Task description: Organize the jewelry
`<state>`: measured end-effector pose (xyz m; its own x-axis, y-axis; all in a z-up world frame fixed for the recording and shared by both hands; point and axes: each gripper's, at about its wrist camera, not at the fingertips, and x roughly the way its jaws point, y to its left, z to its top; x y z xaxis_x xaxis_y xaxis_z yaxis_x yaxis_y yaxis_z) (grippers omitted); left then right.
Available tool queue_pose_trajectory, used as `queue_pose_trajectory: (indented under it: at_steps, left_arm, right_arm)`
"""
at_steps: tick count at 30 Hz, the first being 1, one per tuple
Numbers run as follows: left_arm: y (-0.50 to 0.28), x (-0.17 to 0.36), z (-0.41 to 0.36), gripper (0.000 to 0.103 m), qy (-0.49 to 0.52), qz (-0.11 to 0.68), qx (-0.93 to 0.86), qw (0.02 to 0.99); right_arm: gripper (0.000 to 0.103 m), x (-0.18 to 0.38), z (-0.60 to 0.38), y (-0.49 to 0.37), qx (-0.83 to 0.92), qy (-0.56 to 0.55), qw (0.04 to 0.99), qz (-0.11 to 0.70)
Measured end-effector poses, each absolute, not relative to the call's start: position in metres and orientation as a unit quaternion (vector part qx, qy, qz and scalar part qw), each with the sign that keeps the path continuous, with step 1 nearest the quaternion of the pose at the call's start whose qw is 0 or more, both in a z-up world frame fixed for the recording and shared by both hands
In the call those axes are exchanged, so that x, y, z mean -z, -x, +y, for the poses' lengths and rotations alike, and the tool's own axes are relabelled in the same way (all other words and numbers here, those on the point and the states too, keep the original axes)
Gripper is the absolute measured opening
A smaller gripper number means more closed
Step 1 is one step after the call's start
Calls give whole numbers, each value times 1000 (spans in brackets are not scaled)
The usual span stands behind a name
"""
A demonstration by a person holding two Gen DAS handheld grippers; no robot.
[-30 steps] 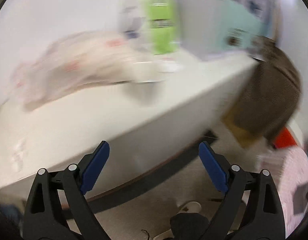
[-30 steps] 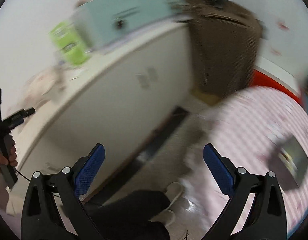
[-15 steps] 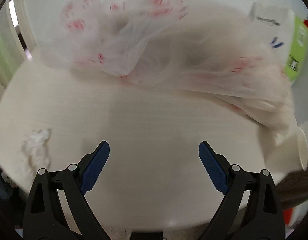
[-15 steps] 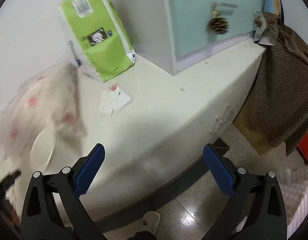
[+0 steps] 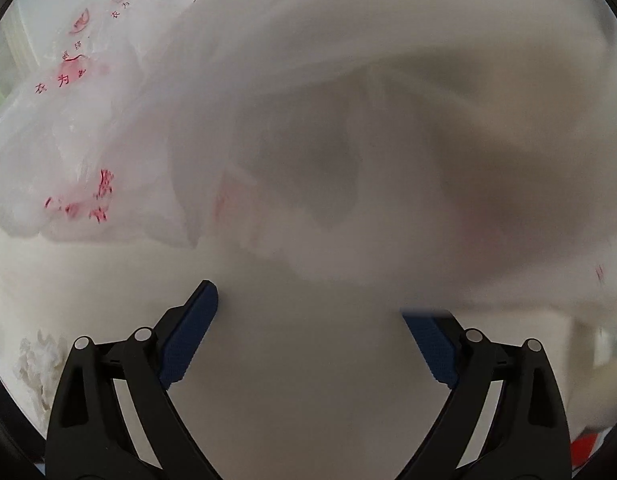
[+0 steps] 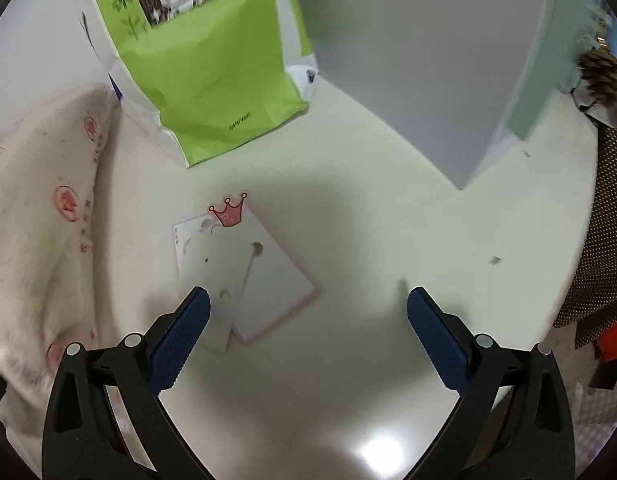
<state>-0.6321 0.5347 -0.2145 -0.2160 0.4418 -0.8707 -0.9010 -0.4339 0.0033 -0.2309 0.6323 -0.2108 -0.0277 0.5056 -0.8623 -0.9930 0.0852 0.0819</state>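
Both grippers have swung in over the pale worktop (image 6: 388, 216). Right gripper (image 6: 308, 312), fingers spread and empty, now hovers beside the white crown-printed jewelry cards (image 6: 248, 276); left gripper (image 5: 308, 316), also spread, nears the translucent red-printed plastic bag (image 5: 108, 120).

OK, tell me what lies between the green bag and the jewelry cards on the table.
Nothing: the right wrist view shows only bare tabletop between the green bag and the jewelry cards.

Right gripper (image 6: 308, 300) jaws wide apart above white counter (image 6: 388, 220); crown-printed jewelry cards (image 6: 244, 272) beside left fingertip.
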Motion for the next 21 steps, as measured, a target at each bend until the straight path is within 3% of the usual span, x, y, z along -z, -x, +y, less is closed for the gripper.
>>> queue_pose_trajectory:
  at_steps: [4, 21]
  left_arm:
    - [636, 213, 543, 98, 425, 267, -737, 454]
    - [643, 203, 539, 98, 383, 236, -764, 462]
  right_arm:
    - [96, 212, 648, 239, -612, 312, 621, 376]
    - [97, 215, 701, 265, -643, 293, 624, 334]
